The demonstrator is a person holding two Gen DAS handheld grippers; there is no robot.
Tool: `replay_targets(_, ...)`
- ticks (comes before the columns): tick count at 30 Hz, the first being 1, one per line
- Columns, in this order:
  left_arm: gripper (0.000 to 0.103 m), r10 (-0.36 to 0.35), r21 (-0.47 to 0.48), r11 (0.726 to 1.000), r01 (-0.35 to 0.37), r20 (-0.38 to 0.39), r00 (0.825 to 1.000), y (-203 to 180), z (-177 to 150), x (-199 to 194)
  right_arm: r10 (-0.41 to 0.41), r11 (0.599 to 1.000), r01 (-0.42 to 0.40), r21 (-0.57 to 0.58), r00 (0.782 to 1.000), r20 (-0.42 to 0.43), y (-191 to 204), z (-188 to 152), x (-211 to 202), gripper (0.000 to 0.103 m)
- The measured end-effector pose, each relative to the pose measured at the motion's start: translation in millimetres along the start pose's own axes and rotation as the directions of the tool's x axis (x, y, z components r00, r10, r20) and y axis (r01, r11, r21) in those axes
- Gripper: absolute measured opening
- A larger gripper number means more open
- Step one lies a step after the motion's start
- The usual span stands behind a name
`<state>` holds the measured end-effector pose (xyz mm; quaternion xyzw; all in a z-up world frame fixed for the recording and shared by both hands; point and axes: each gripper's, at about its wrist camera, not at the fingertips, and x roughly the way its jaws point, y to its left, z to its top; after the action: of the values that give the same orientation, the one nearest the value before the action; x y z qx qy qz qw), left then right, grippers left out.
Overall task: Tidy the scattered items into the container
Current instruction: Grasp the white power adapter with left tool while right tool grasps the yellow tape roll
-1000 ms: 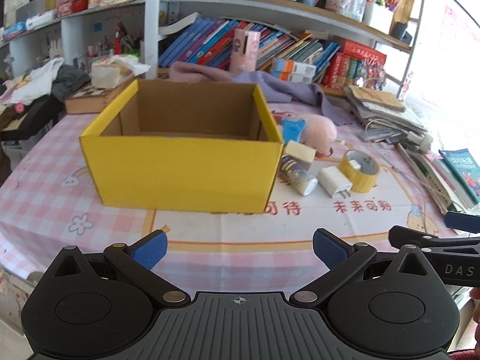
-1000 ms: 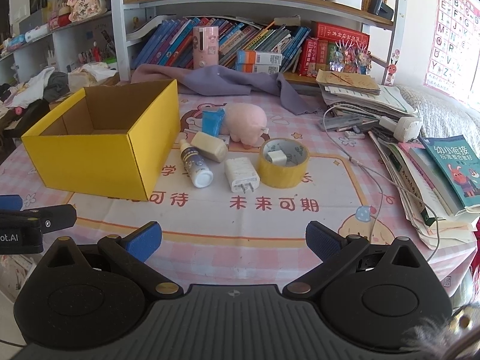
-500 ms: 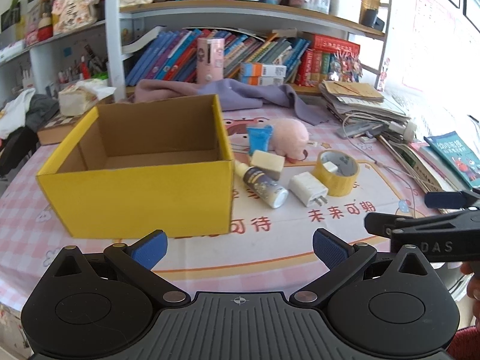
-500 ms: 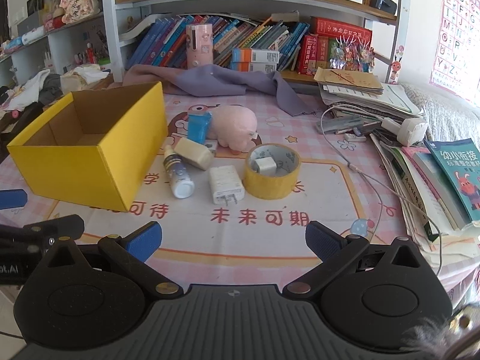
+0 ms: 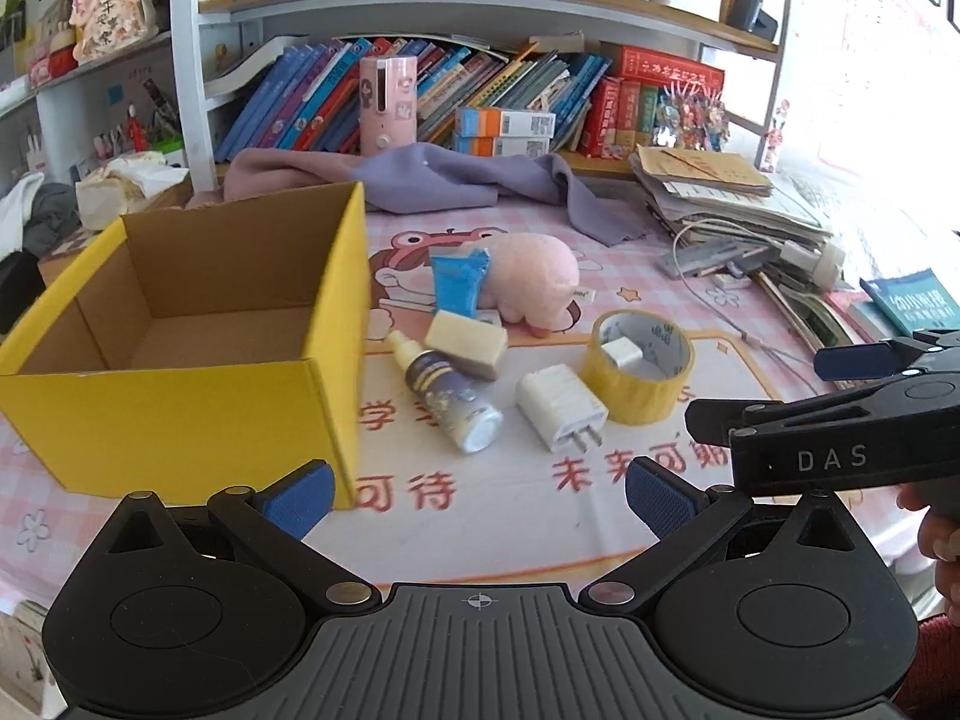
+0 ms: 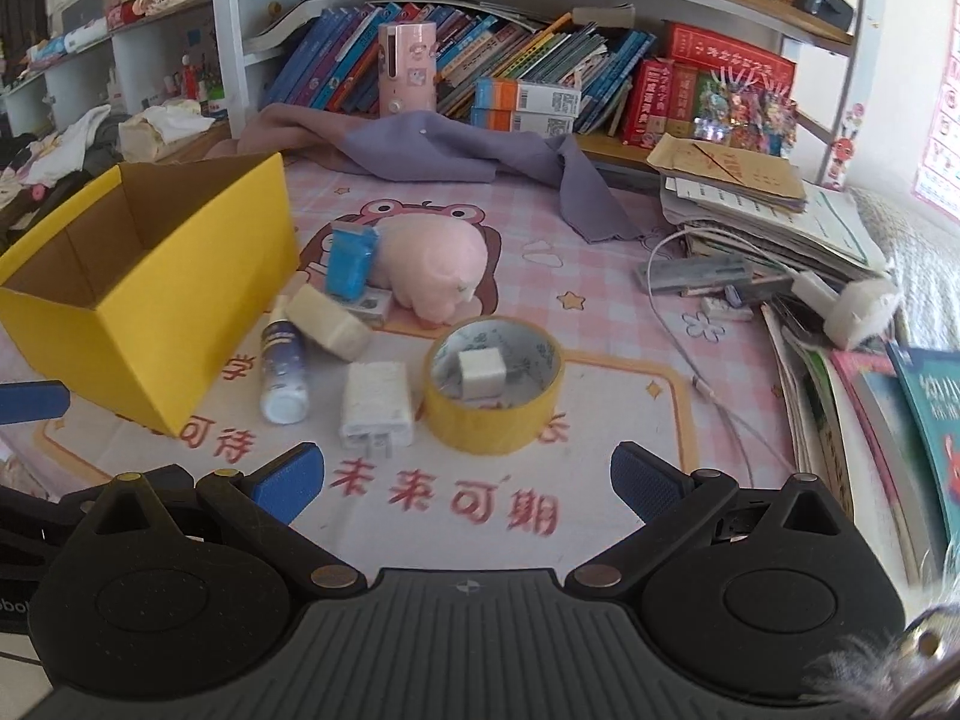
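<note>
Both grippers hover low over the near edge of a table covered with a pink checked cloth (image 6: 606, 300), each with its blue-padded jaws spread wide and nothing between them. The left gripper (image 5: 477, 489) sits in front of the near right corner of an open yellow cardboard box (image 5: 180, 414), which stands at the left of the table and shows only its bare brown floor inside. The right gripper (image 6: 468, 477) faces the cluster of loose things just right of the box.

Nearest that gripper lies a white plug-in charger block (image 6: 377, 405), prongs toward the camera, touching a roll of yellow packing tape (image 6: 495, 414) lying flat. A small white cube (image 6: 480, 373) rests inside the roll's ring. Left of the charger, a small white bottle with a dark blue label (image 6: 283, 369) lies on its side, its nozzle end under a cream-coloured rectangular block (image 6: 330, 324). Behind these a blue squeeze tube (image 6: 349, 264) leans against a soft pink plush toy (image 6: 435, 267).

A crumpled lilac cloth (image 6: 456, 150) is draped along the back edge beneath shelves of books. At the right, stacked papers and booklets (image 6: 762, 210) and a white cable (image 6: 690, 354) lie well apart from the cluster. In the left wrist view the right gripper's black body enters from the right, with fingertips of a hand (image 5: 939, 531) on it
</note>
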<state>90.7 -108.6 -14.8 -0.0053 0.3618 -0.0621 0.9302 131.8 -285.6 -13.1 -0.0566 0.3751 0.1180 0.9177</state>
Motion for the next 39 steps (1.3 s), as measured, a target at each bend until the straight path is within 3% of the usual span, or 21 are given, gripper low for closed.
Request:
replay_targets(12, 0.103, 0.097, 0.025, 0.995, -0.096, -0.046, 0.994, -41, 17, 32, 0.131, 0.988, -0.138, -0.063, 0.986, -0.102, -37, 34, 67, 0.103)
replay_targets(22, 0.100, 0.130, 0.024, 0.991, -0.128, -0.094, 0.987, -52, 26, 51, 0.145, 0.976, -0.170, -0.134, 0.973, -0.181, -33, 49, 120, 0.103)
replay_targets(28, 0.089, 0.099, 0.033, 0.995, -0.096, -0.121, 0.988, -59, 31, 68, 0.156, 0.968, -0.191, -0.161, 0.966, -0.207, -38, 50, 137, 0.100)
replay_targets(31, 0.082, 0.075, 0.040, 0.997, -0.071, -0.133, 0.988, -63, 35, 79, 0.174, 0.967, -0.206, -0.149, 0.963, -0.206, -47, 50, 137, 0.090)
replay_targets(39, 0.059, 0.070, 0.047, 0.997, -0.062, -0.186, 0.980, -70, 39, 116, 0.169, 0.970, -0.199, -0.137, 0.964, -0.205, -67, 49, 134, 0.091)
